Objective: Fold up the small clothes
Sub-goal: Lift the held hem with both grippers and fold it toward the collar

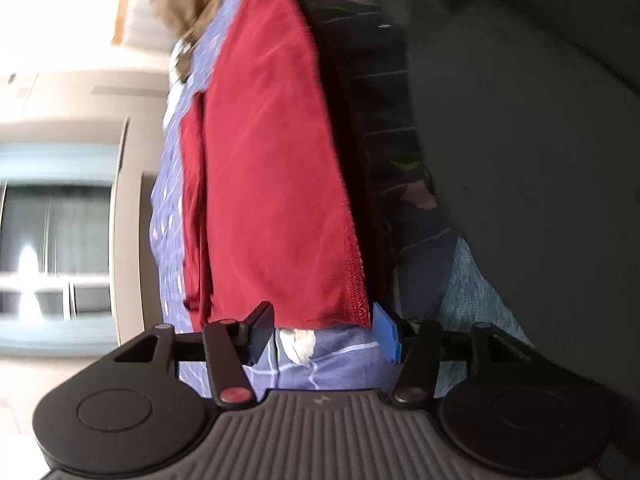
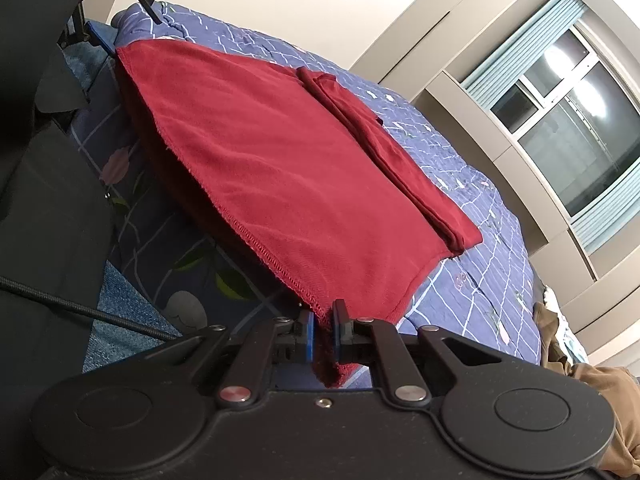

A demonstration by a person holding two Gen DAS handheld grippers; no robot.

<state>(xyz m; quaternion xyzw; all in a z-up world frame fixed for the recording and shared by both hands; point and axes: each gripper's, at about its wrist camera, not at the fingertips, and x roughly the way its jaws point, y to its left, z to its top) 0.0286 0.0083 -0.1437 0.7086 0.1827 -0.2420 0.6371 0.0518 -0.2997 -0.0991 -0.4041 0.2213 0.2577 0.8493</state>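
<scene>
A wide bed covered in a blue-violet quilt with a white grid pattern (image 2: 472, 216) carries the work, and on it lies the dark red knitted garment (image 2: 280, 176), partly folded, with a narrow doubled band of its own cloth laid along the far side. Its long axis runs from one gripper to the other, so each hand sits at one end of the same stitched near edge, which hangs slightly off the side of the bed. The right gripper (image 2: 323, 326) has its blue-padded jaws pinched tight on the near corner of that hem, a tuft of red cloth bunched between them. The left gripper (image 1: 324, 330) stands at the opposite corner with its jaws apart; the hem corner ends right at the gap between them, and the pads do not press on it. In the right wrist view that left gripper (image 2: 120, 20) shows small at the far top corner of the cloth. Judging from this, the next fold turns on the left corner being regripped or left, since only the right end is held.
</scene>
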